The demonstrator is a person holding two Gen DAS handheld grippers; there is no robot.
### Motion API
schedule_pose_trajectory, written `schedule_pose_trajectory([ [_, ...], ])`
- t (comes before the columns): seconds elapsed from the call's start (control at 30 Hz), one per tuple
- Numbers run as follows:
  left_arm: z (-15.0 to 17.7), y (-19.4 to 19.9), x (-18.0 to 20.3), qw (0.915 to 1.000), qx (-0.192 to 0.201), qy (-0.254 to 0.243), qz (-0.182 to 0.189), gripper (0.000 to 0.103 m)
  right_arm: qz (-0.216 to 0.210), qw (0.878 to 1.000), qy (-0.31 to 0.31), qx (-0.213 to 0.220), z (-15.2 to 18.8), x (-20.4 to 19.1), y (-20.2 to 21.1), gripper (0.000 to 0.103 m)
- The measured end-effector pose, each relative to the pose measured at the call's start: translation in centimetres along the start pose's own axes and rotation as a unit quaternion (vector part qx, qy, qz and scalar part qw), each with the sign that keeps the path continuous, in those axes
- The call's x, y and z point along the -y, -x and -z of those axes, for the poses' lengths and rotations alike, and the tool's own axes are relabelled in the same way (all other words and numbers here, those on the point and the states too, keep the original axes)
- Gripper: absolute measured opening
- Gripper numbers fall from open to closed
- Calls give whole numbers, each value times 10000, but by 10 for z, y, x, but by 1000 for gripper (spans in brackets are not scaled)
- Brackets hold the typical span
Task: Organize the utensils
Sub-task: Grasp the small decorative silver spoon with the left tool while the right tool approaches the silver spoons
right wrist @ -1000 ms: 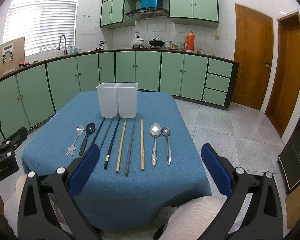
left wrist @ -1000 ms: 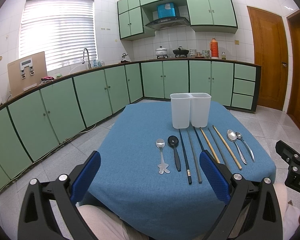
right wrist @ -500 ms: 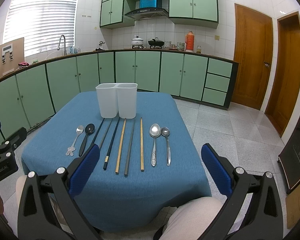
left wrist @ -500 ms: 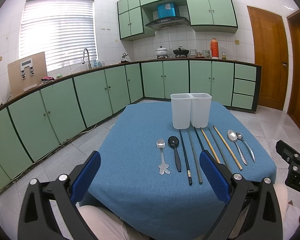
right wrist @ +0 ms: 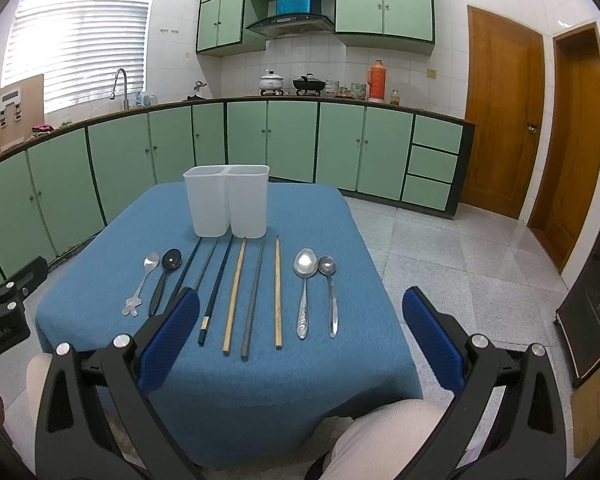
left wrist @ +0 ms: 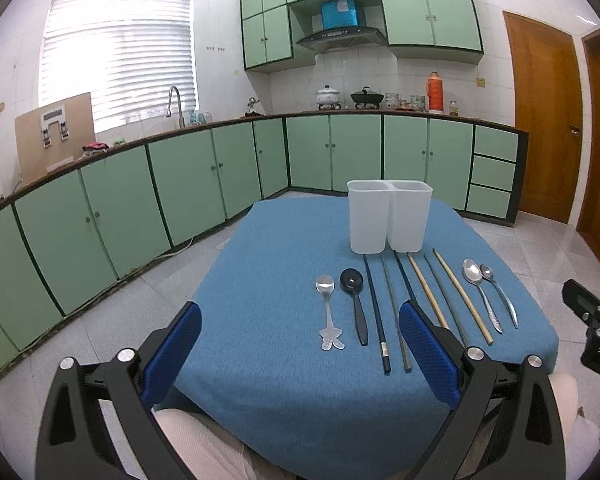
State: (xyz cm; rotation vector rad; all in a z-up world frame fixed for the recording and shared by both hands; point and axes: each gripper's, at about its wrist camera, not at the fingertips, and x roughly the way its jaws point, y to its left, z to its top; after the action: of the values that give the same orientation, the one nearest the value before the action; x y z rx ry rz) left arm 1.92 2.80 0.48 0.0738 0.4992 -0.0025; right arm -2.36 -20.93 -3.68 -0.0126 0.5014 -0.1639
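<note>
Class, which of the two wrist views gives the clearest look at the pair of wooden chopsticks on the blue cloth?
The right wrist view: both wooden chopsticks lie fully visible between the open right gripper fingers. In the left wrist view, the left gripper's blue finger pad hides the near end of one wooden chopstick.

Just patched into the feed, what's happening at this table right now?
Nothing is picked up yet. Both tools, left and right, hover open at the near edge of the blue table. Four spoons and six chopsticks lie in a row, including the black spoon and large metal spoon. No utensil shows above the rim of the white two-compartment holder behind them.
</note>
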Motion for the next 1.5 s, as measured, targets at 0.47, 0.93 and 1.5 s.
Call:
schedule_pose_trajectory([
  [0.47, -11, -87, 0, 9980, -631, -44, 15, 97, 303, 9993, -138, -187, -21, 23, -71, 98],
  [0.93, -19, -214, 9, 9854, -1691, -201, -51, 95, 335, 9975, -1, -628, -32, 23, -153, 97],
  [1.5, -19, -282, 14, 9729, -2296, -286, 15, 84, 219, 9940, 180, -1056, -35, 17, -206, 76],
])
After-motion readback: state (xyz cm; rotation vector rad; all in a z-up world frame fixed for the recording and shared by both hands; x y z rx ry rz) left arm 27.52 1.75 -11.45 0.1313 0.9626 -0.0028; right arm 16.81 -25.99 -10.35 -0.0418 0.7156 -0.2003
